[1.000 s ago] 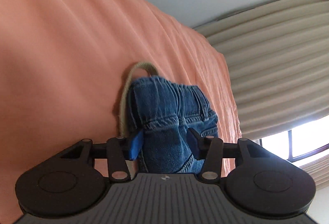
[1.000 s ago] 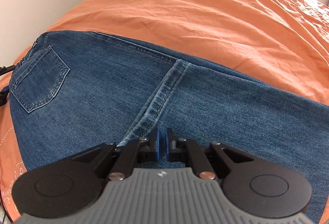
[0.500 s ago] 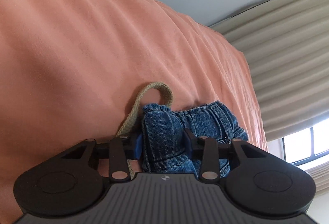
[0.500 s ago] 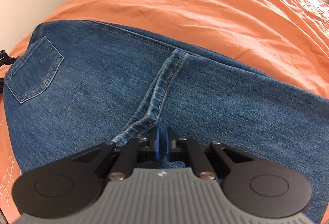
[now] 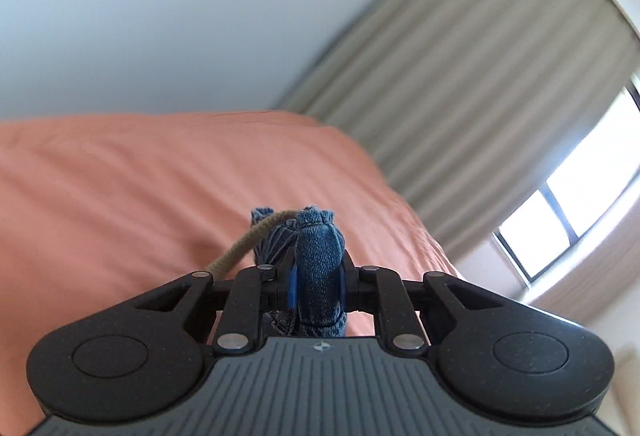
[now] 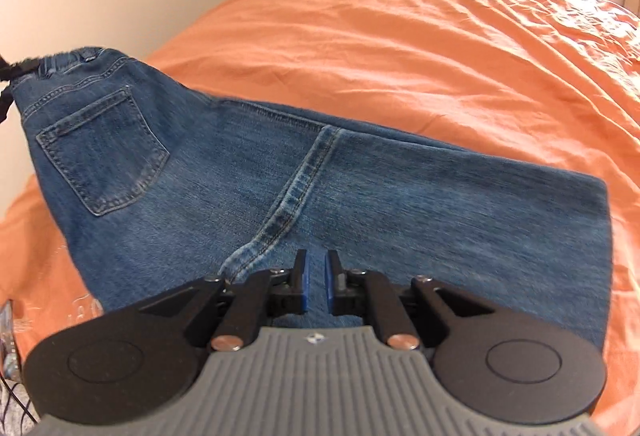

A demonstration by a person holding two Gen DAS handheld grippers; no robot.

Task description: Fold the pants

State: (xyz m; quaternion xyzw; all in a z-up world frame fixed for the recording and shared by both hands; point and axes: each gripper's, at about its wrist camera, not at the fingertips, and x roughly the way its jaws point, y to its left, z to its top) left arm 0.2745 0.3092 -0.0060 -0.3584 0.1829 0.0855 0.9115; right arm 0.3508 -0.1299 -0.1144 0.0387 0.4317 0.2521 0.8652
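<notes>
Bedding first: an orange duvet (image 6: pixel 400 48) covers the whole bed, with a pale wall at 10 o'clock and beige curtains (image 5: pixel 460 76) toward 1 o'clock beside a bright window (image 5: pixel 568 204). It serves as the flat working surface for the fold.

Jeans (image 6: pixel 280 196) lie across the duvet in the right wrist view, seat side up, legs stacked one on the other; a back pocket (image 6: pixel 104 152) sits at 9 o'clock, the elastic waistband (image 6: pixel 68 62) at 10 o'clock and the centre seam runs down toward 6 o'clock. The waist end looks lifted off the duvet — my reading is that the next fold is being started from that end.

That matches the left gripper (image 5: pixel 316 286): its jaws have just been closing, and the blue pads now pinch a bunched roll of denim at 6 o'clock, with a tan drawstring (image 5: pixel 248 244) trailing out toward 9 o'clock. Gripping a gathered wad probably gives a firmer hold than a single layer.

The right gripper (image 6: pixel 316 284) hangs over the thigh area at 6 o'clock, jaws nearly together with only a slim gap and nothing clamped between them — whether the tips touch the cloth I cannot tell.

Faint pale stitched lettering shows on the duvet at 8 o'clock, unreadable. No brand visible on the jeans.
</notes>
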